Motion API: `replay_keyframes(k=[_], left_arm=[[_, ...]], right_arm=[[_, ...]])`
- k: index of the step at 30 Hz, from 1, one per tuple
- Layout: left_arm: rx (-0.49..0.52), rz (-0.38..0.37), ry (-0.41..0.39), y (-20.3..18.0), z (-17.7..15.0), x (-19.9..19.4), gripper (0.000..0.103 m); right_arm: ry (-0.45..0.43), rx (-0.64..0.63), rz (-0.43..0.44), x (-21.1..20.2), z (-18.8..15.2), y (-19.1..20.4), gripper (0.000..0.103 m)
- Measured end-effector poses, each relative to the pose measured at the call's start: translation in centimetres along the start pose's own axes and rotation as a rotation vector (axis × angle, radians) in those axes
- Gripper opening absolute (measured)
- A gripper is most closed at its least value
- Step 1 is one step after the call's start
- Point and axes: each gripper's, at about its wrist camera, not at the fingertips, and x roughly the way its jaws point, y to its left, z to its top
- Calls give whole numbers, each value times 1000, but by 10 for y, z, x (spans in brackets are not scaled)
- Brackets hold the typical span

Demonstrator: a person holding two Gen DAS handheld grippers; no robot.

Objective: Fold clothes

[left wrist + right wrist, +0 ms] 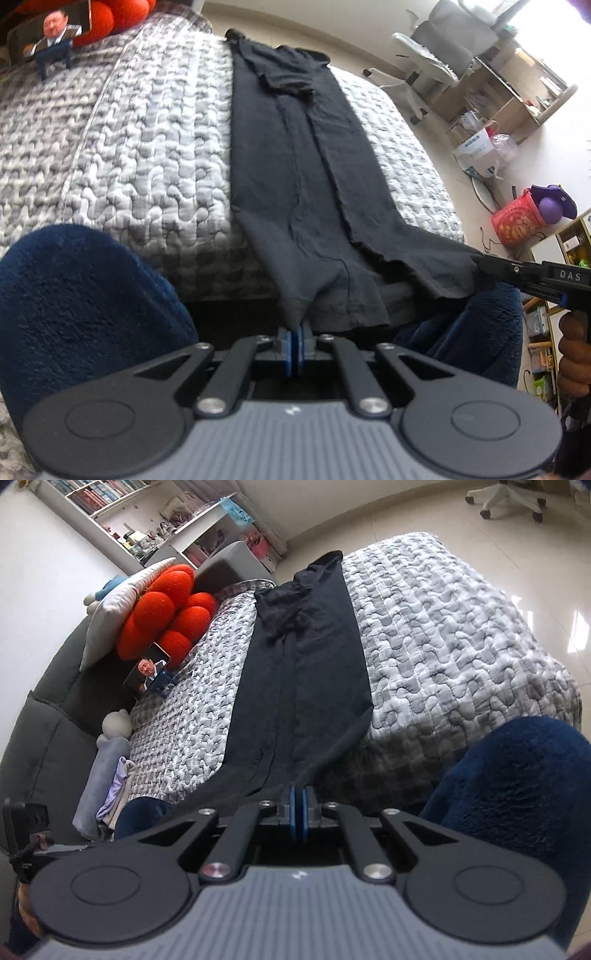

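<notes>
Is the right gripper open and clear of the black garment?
No: in the right wrist view the right gripper is shut on the near edge of the black garment lying on the quilt.

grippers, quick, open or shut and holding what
Left gripper: shut on the black garment's near hem.
Right gripper: shut on the same garment's other near corner.

A bed covered by a grey-and-white quilted bedspread [443, 635] is seen with a long black garment [306, 672] laid lengthwise down its middle, the near end drawn past the bed's edge. Beside the garment, toward the headboard side, a phone on a small stand [149, 674] is propped, backed by an orange cushion [166, 605].
</notes>
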Motion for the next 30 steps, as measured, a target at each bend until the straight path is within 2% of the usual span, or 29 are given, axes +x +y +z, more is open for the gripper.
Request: replay_keyframes(k=[10,18,26,30], left_arm=[[-61,-22,-33,0,27,-2,3],[-87,-31,-45,1,48,-1,3],[-102,-22,-115,0,107,12,3],[-142,3,-101,7,144,45,3]], right_arm=[[-35,7,29,3,25,-1,6],[-22,41,52,15,42,-9,6],[-55,67,62,41,88,-12,6],[-18,123,51,82,125,-29,7]])
